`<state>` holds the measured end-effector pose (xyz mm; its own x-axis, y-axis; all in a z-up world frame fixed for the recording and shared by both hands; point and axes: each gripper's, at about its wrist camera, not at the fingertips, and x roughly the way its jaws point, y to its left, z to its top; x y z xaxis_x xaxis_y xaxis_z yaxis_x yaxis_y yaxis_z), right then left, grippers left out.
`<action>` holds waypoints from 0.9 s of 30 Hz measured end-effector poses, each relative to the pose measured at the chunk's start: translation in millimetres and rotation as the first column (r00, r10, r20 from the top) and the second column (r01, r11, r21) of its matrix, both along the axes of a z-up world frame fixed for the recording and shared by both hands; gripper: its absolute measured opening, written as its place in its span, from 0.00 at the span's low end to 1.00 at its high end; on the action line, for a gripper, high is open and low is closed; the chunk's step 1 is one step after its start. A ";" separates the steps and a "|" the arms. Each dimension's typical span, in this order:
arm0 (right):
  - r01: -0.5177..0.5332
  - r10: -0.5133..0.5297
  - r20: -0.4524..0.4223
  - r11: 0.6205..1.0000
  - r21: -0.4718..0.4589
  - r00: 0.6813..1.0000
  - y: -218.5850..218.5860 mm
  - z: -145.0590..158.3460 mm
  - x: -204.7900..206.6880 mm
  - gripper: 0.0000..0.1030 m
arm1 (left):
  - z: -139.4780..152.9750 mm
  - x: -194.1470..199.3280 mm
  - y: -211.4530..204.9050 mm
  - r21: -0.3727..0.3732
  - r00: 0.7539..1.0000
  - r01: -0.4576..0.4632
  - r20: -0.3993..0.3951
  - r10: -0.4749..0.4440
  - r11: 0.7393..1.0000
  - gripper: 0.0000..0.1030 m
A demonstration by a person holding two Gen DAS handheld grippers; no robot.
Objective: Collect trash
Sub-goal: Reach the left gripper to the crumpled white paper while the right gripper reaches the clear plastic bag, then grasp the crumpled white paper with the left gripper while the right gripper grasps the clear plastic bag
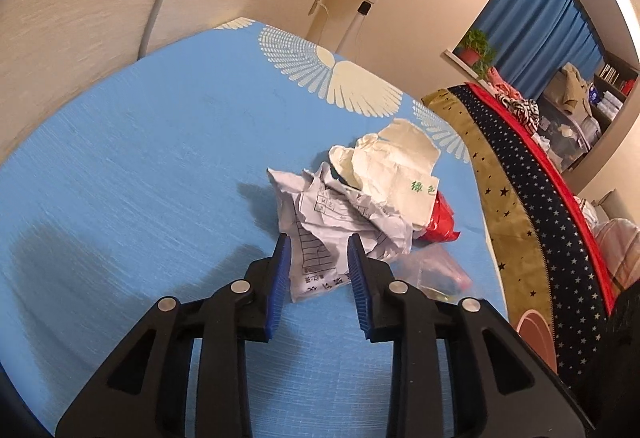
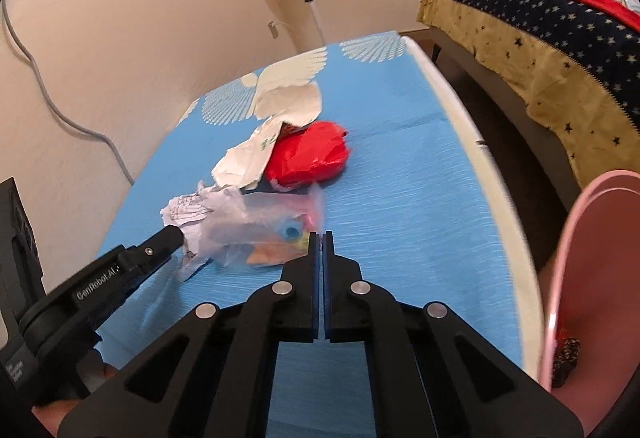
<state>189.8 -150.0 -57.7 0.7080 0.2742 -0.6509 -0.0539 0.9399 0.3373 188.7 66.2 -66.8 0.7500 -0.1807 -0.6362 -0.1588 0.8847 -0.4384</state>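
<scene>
Trash sits in a loose heap on the blue-covered surface (image 1: 120, 158), and you are working it from both sides. On the left, your left hand-held gripper (image 1: 319, 260) points down at the near edge of the crumpled printed paper (image 1: 340, 222); its jaws stand partly open, one blue pad on each side of the paper's lower flap. From the left wrist view the pads do not look pressed on it, so nothing is held there yet. The paper lies straight ahead of that gripper, its flap running roughly along the line of the fingers, so closing where you are should take it, in my judgement.

Further back in the heap lie the cream torn wrapper (image 1: 396, 166) and, to its right, the red plastic bag (image 2: 310, 158), touching the wrapper.

On the right, your right hand-held gripper (image 2: 321, 238) has its jaws closed together, and its tips meet the near right edge of the clear plastic bag (image 2: 260, 234). The film is blurred there, so I read it as pinched between the pads, not as certain. That bag lies just ahead and left of the fingers, its long side running across them, beside the printed paper.

Both grippers tilt down toward the heap, close together. The pink bin (image 2: 592, 278) waits at the far right, off the surface's edge, nearer your right hand.
</scene>
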 end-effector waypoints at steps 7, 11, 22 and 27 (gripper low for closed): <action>0.052 -0.052 0.009 0.999 -0.008 0.999 -30.1 5.5 -17.0 0.01 | -3.3 5.4 3.6 -0.059 1.000 -0.021 0.002 0.021 0.998 0.28; 0.057 -0.057 0.011 0.998 -0.019 0.998 -38.2 9.1 -23.4 0.01 | -8.9 13.2 -3.3 -0.070 1.000 0.002 -0.027 -0.004 0.998 0.24; 0.072 -0.071 0.061 0.997 -0.027 0.996 -46.3 36.4 -41.7 0.01 | 17.3 -8.1 -18.2 0.051 0.998 0.035 0.044 -0.037 0.998 0.01; 0.082 -0.079 0.078 0.996 -0.029 0.994 -48.3 49.1 -58.4 0.01 | 33.6 -29.0 -22.0 0.093 0.996 0.047 0.073 -0.054 0.995 0.01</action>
